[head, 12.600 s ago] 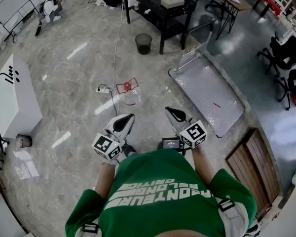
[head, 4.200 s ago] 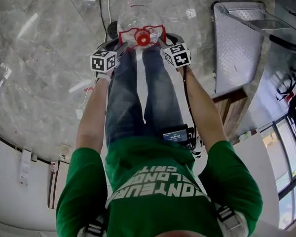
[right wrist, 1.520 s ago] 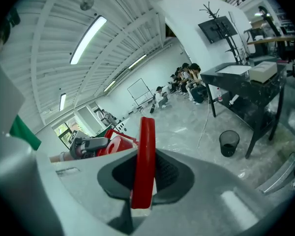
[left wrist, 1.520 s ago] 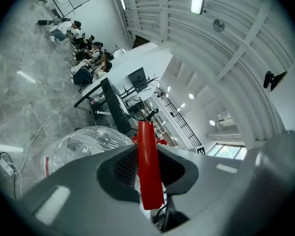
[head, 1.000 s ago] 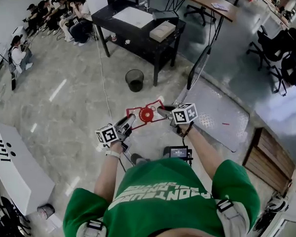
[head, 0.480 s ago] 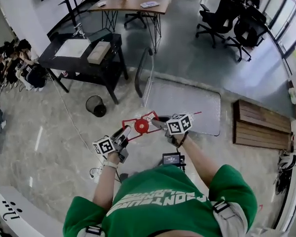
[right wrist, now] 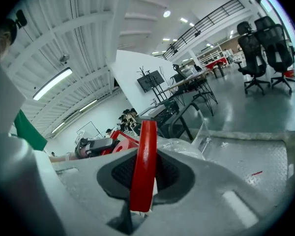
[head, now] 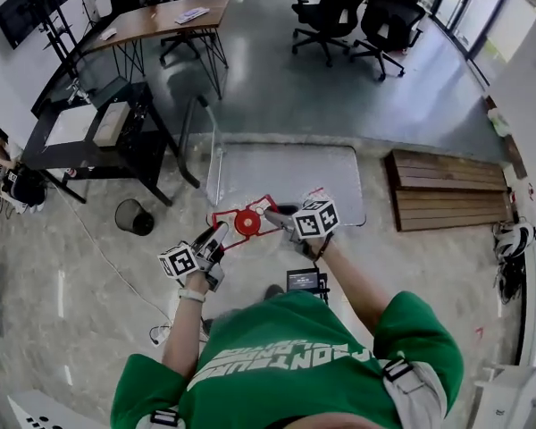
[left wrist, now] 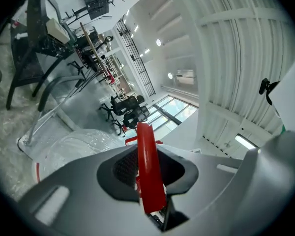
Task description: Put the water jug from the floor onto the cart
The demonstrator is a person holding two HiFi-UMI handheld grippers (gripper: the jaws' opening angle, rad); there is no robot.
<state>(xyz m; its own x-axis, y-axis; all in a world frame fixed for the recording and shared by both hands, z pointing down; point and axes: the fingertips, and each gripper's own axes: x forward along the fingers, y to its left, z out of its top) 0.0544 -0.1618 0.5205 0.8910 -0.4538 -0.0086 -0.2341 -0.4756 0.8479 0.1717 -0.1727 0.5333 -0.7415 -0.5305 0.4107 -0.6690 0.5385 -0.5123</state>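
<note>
The water jug hangs in the air between my two grippers, its clear body [left wrist: 81, 146] under a red carrying frame [head: 247, 222] with a round red cap. My left gripper [head: 220, 232] is shut on the frame's left bar [left wrist: 145, 151]. My right gripper [head: 275, 219] is shut on the frame's right bar [right wrist: 144, 151]. The jug's clear wall [right wrist: 184, 147] shows past the right jaws. The cart's grey checker-plate deck [head: 290, 172] lies on the floor just beyond the jug, with its upright push handle [head: 213, 141] at the left end.
A black table [head: 85, 137] and a round wastebasket [head: 132, 218] stand left of the cart. Wooden pallets [head: 451, 190] lie to its right. Office chairs [head: 357, 16] and a wooden desk [head: 161, 21] stand farther off. A power strip [head: 158, 333] lies on the floor by my left.
The person has turned right with the jug held up in both grippers. The cart has come from the right side of the view to straight beyond the jug.
</note>
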